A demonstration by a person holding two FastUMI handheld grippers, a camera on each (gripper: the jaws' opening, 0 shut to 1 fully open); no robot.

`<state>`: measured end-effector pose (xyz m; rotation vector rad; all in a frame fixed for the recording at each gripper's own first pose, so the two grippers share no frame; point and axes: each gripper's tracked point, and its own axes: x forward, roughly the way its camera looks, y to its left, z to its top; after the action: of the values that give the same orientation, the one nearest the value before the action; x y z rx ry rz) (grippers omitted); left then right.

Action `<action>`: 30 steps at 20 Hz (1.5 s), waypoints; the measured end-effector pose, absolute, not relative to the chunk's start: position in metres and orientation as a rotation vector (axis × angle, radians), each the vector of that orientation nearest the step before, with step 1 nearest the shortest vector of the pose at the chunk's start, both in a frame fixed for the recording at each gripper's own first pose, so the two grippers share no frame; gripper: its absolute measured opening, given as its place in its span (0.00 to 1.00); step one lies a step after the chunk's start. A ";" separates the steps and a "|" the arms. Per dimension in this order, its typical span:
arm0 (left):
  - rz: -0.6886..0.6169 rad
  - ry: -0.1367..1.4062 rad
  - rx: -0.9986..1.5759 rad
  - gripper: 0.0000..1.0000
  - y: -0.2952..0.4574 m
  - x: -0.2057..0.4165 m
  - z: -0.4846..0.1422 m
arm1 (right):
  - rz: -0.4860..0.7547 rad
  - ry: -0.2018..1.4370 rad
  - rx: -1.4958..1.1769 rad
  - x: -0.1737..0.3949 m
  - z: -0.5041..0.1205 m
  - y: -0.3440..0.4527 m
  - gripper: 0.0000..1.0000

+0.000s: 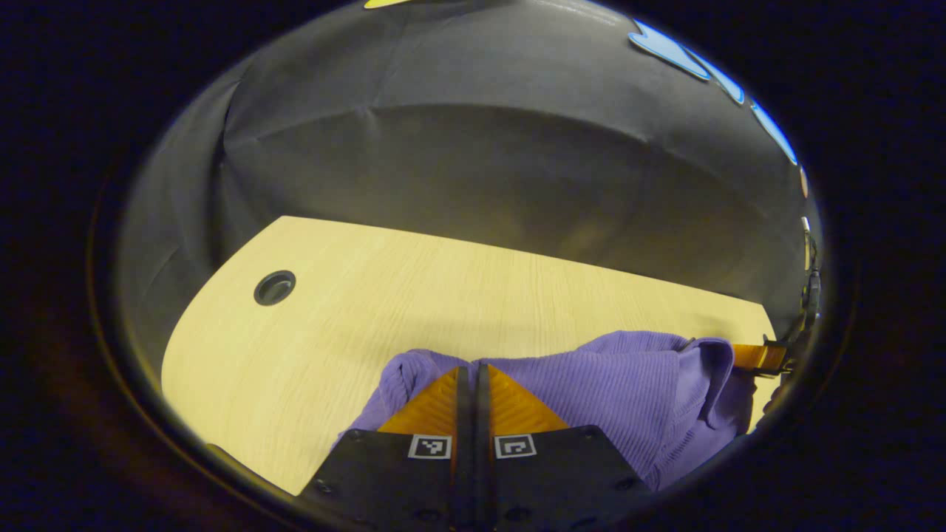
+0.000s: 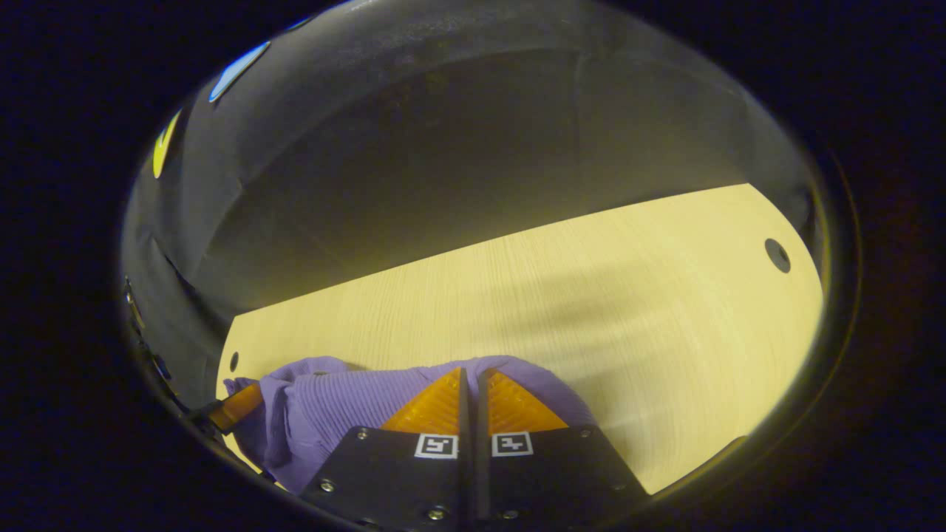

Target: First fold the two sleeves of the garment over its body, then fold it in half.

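A purple ribbed garment (image 1: 613, 388) is bunched up above the pale wooden table (image 1: 414, 295), stretched between the two grippers. My left gripper (image 1: 473, 368) is shut, and the cloth wraps around its tips at the garment's left end. In the right gripper view the same garment (image 2: 347, 410) gathers around my right gripper (image 2: 471, 372), which is shut on its edge. Each view also catches the other gripper farther off, pinching the cloth: the right gripper (image 1: 761, 357) at the far right, the left gripper (image 2: 238, 406) at the lower left. The sleeves are lost in the folds.
The table has a round cable hole (image 1: 275, 287) near its left corner, another cable hole (image 2: 777, 255) near its right corner, and a small hole (image 2: 233, 361) by the garment. The black cloth wall (image 1: 473, 148) stands just behind the table's far edge.
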<state>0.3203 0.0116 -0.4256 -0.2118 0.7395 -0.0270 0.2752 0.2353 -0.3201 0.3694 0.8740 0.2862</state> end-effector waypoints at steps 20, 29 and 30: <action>-0.080 0.654 -0.129 0.88 -0.002 0.282 -0.315 | 0.339 0.745 0.481 0.271 -0.237 0.195 0.78; -0.090 0.485 -0.104 0.89 -0.001 0.207 -0.181 | 0.409 0.572 0.414 0.219 -0.130 0.175 0.78; -0.088 0.462 -0.102 0.89 0.001 0.194 -0.166 | 0.418 0.554 0.401 0.212 -0.119 0.174 0.78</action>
<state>0.1944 0.0009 -0.1656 -0.1025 0.4615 -0.0885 0.2116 0.1744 -0.1192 0.4005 0.5542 0.4175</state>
